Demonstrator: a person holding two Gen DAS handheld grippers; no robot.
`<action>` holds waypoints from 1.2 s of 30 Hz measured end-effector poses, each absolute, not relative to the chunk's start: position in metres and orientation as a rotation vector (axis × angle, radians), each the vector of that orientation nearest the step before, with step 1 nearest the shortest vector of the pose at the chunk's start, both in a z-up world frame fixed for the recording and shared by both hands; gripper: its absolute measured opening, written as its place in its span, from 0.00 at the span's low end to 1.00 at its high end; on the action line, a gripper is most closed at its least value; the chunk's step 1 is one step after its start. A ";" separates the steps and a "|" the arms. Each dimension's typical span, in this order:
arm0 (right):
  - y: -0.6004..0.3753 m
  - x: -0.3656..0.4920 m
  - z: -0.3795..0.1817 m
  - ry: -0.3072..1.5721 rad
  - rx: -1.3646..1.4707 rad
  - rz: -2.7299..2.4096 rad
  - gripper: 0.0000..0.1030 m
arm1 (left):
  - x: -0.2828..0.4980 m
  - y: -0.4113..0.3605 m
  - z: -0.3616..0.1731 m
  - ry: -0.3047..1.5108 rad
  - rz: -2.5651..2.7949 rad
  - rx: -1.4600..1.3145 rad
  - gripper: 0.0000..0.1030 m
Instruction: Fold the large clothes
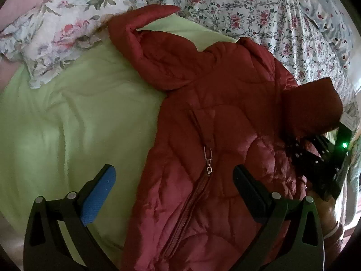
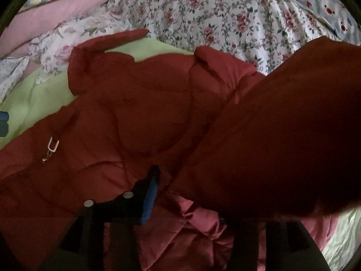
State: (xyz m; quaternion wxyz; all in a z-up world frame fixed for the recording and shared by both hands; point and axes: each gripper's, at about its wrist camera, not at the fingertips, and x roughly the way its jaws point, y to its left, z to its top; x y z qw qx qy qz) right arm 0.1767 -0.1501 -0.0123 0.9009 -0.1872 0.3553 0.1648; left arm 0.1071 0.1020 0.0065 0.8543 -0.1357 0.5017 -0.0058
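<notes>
Dark red quilted jacket (image 1: 225,124) at centre, pale green sheet (image 1: 79,117) lower left, white bedding with pink rose print (image 1: 259,15) across top, blue gripper pad (image 1: 99,196) lower left

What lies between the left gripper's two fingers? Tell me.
The red quilted jacket with its metal zipper pull, plus green sheet; left wrist view.

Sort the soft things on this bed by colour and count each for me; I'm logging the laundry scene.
Red: 1, the red quilted puffer jacket
Green: 1, the plain light green sheet
Floral: 2, the large-rose ruffled pillow and the small-flowered white bedspread
Pink: 1, the plain pink cushion
Total: 5
</notes>
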 end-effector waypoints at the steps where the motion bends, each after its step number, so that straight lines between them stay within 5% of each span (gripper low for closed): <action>1: -0.150 0.174 -0.009 0.720 -0.387 0.351 0.59 | 0.109 0.100 0.007 1.057 -0.021 -0.294 1.00; 7: -0.177 0.171 0.026 0.629 -0.218 0.352 0.84 | 0.113 0.087 0.005 1.050 -0.049 -0.282 1.00; 20: -0.203 0.214 -0.017 0.838 0.179 0.558 0.84 | 0.152 0.056 0.002 1.104 -0.188 -0.308 1.00; 35: -0.306 0.166 0.021 0.716 0.447 0.419 0.84 | 0.242 -0.008 -0.020 1.163 -0.321 -0.286 1.00; 36: -0.313 0.163 0.022 0.705 0.447 0.398 0.85 | 0.245 -0.013 -0.021 1.165 -0.324 -0.279 0.92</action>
